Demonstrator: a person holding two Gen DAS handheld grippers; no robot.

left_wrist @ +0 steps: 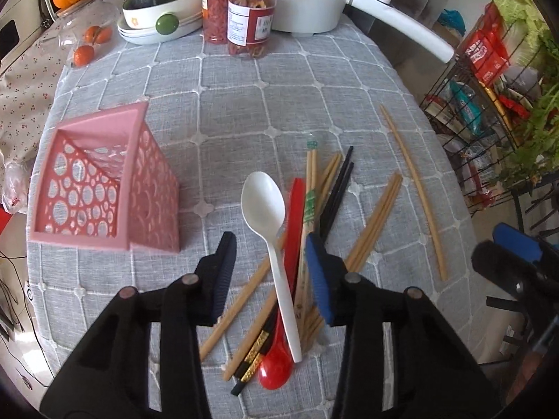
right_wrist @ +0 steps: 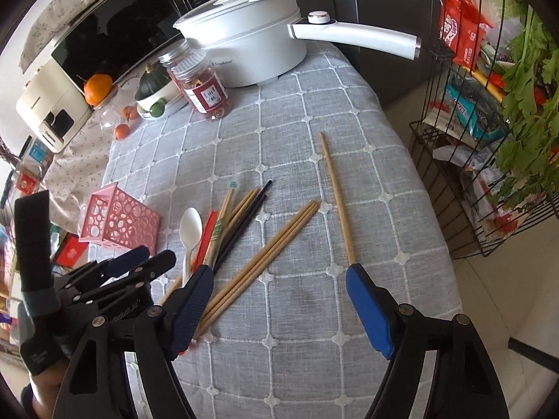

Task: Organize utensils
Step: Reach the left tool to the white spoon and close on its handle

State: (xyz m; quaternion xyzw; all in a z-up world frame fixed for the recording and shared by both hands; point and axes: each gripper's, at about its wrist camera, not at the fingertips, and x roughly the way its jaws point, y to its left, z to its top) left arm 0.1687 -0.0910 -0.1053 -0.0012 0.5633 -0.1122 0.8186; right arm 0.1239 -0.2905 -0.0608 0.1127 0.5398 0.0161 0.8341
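Observation:
A pile of utensils lies on the grey checked tablecloth (left_wrist: pixel 265 104): a white plastic spoon (left_wrist: pixel 269 223), a red spoon (left_wrist: pixel 279 356), black chopsticks (left_wrist: pixel 337 192) and several wooden chopsticks (left_wrist: pixel 377 223). A single wooden chopstick (right_wrist: pixel 337 195) lies apart to the right. A pink perforated holder (left_wrist: pixel 104 188) stands at the left, empty. My left gripper (left_wrist: pixel 272 269) is open, hovering over the white spoon's handle. My right gripper (right_wrist: pixel 279 307) is open and empty above the cloth, right of the pile; the left gripper (right_wrist: pixel 139 262) shows at its left.
At the table's far end stand a white electric pot (right_wrist: pixel 244 42) with a long handle, two jars (left_wrist: pixel 244 14), a dish with a green squash (left_wrist: pixel 160 3) and small oranges (left_wrist: pixel 91 42). A wire rack (right_wrist: pixel 489 139) with groceries stands right of the table.

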